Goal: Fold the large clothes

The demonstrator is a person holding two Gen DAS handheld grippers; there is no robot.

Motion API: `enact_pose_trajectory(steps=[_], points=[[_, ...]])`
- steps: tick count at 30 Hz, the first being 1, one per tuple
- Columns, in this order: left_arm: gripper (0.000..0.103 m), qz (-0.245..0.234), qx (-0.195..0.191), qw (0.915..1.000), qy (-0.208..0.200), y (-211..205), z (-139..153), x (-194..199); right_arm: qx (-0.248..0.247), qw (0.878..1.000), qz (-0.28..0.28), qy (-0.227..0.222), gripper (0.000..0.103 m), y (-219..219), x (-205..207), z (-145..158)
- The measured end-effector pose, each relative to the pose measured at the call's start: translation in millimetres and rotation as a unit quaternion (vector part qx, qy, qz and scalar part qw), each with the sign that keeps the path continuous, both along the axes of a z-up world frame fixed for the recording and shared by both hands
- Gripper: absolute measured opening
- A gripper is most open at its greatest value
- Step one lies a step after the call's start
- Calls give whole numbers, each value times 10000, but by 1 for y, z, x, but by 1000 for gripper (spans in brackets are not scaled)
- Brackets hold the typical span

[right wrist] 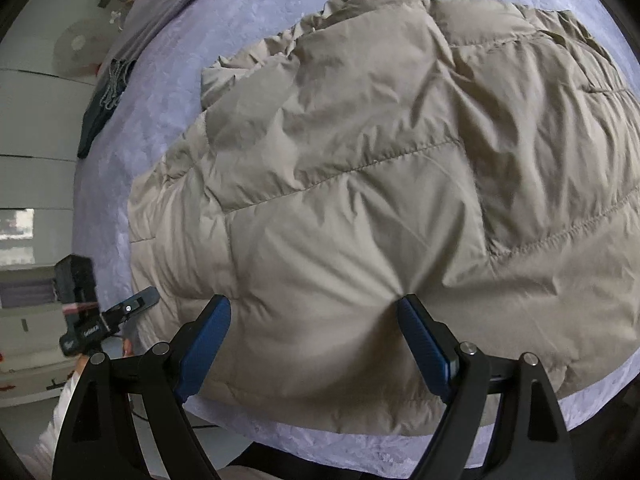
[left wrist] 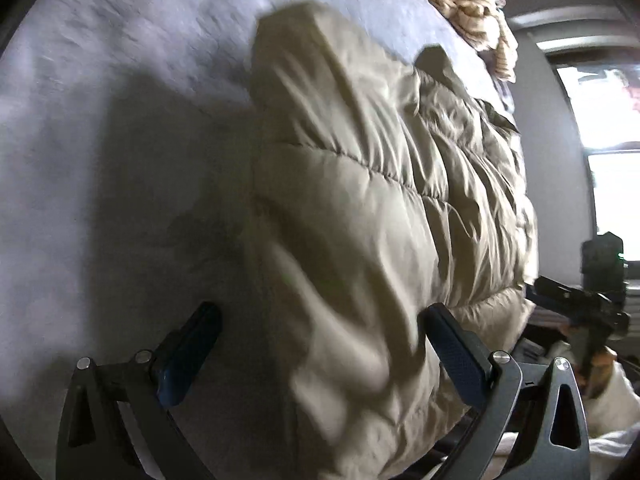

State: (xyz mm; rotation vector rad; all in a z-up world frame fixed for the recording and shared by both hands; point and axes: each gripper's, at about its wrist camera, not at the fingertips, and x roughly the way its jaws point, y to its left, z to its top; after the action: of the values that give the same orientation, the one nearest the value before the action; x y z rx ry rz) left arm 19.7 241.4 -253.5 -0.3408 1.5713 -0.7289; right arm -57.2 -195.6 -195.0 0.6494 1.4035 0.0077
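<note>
A large beige puffer jacket (right wrist: 380,184) lies spread on a lilac bed sheet (right wrist: 168,92). In the right wrist view my right gripper (right wrist: 316,316) is open, its blue-padded fingers (right wrist: 424,340) pressing down on the jacket's near hem area. In the left wrist view my left gripper (left wrist: 320,332) is open, with the jacket's edge (left wrist: 340,240) lying between and over its fingers (left wrist: 456,348); that view is motion-blurred. The other gripper shows at the right of the left wrist view (left wrist: 596,300) and at the left of the right wrist view (right wrist: 100,312).
A cream knitted garment (left wrist: 472,4) lies at the far end of the bed. A dark garment (right wrist: 104,100) hangs over the bed's left edge. A window (left wrist: 604,152) is beyond the bed. White drawers (right wrist: 32,160) stand at the left.
</note>
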Motion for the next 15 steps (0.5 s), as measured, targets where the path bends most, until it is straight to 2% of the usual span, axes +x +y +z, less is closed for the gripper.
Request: enact_pose_trajectory(steps=[6,8,9,10,12,13,15], points=[[102,-290,-862,9950,420,-31,-17,13,-37,10000,72,33,88,-1,3,-4],[102,-362,-966,9929,593,-42,-24,17,-31,10000,72,40,88,-1,5,-5],[98,-437,-931,9929,596,-49,-24,17,-34,10000,83,43,88,-1,5,-6],[76,-497,-902,9931,566,-52,-23,16,-38,9999,88,52,88,-1,5,-5],[51,-576,-933,9921,615,-55,-18,13,-36,9999,111,69,88,0,8,-6],[41,-549,-960,9922,575,-54,-11,12,-15,9999,139,68,88,-1,9,-5],[33,-494,-997,9924,521,-51,4,9,56,9997,222,52,88,-4,10,0]])
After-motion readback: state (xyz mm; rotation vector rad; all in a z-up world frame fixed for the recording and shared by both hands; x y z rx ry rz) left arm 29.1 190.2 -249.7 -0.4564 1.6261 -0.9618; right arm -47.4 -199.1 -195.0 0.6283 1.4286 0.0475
